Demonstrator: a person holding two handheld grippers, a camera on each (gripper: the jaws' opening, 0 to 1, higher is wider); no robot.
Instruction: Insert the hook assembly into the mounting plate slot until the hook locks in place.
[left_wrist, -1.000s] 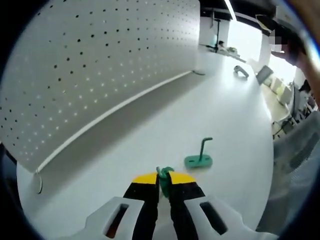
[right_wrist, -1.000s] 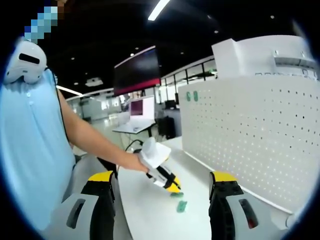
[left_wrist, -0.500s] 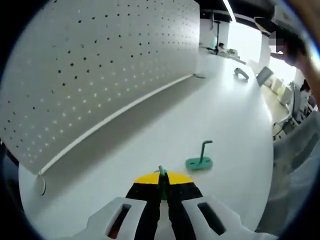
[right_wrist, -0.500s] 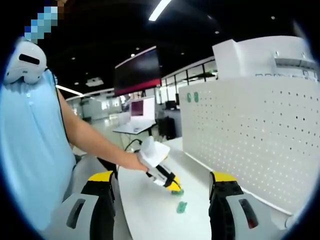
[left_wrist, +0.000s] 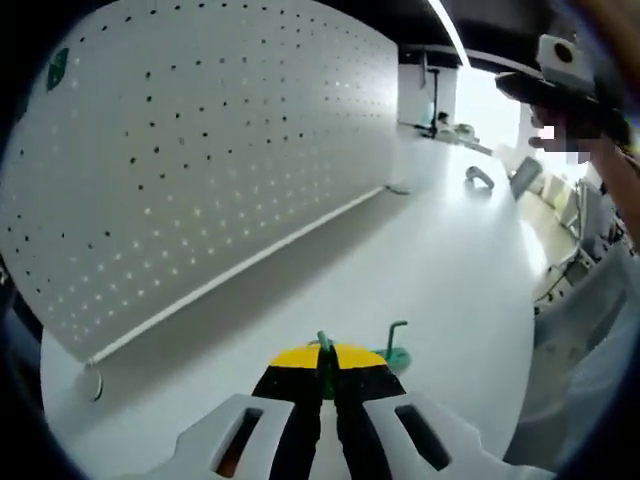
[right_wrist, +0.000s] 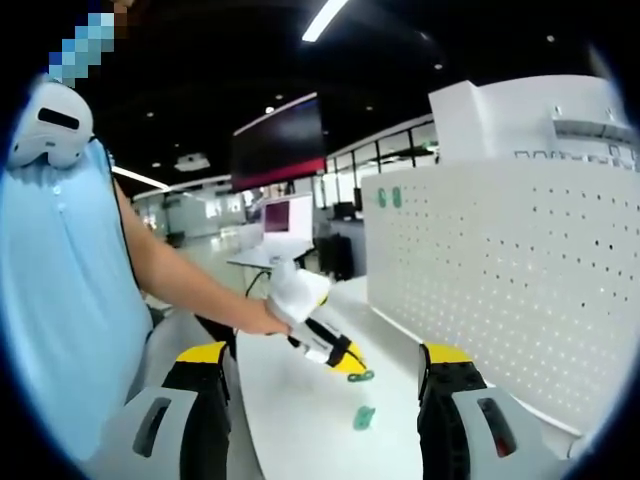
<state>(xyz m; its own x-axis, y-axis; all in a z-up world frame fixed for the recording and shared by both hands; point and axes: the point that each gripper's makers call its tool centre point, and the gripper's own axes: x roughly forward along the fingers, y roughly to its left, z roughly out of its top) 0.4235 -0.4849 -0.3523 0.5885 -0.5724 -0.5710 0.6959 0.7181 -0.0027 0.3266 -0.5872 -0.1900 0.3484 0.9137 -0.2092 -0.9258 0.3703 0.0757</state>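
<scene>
My left gripper (left_wrist: 323, 358) is shut on a small green hook piece (left_wrist: 322, 343) whose tip pokes up between the yellow-tipped jaws. A second green hook on a flat base (left_wrist: 396, 347) stands on the white table (left_wrist: 440, 270), just right of the jaws and partly hidden by them. The white perforated mounting board (left_wrist: 200, 150) stands upright on the left. In the right gripper view the left gripper (right_wrist: 333, 354) hovers above the table with the green piece (right_wrist: 361, 376) in it, and the other green hook (right_wrist: 363, 416) lies below. My right gripper (right_wrist: 326, 360) is open and holds nothing.
A person in a light blue shirt (right_wrist: 60, 300) stands at the left, arm stretched over the table. Two green pieces (right_wrist: 388, 198) hang high on the board (right_wrist: 510, 280). A grey handle-like part (left_wrist: 480, 176) lies at the table's far end. A dark screen (right_wrist: 277, 145) hangs behind.
The left gripper has risen off the table with the green piece in it, and turned it edge-on. The other green hook stays on the table. The right gripper has held still.
</scene>
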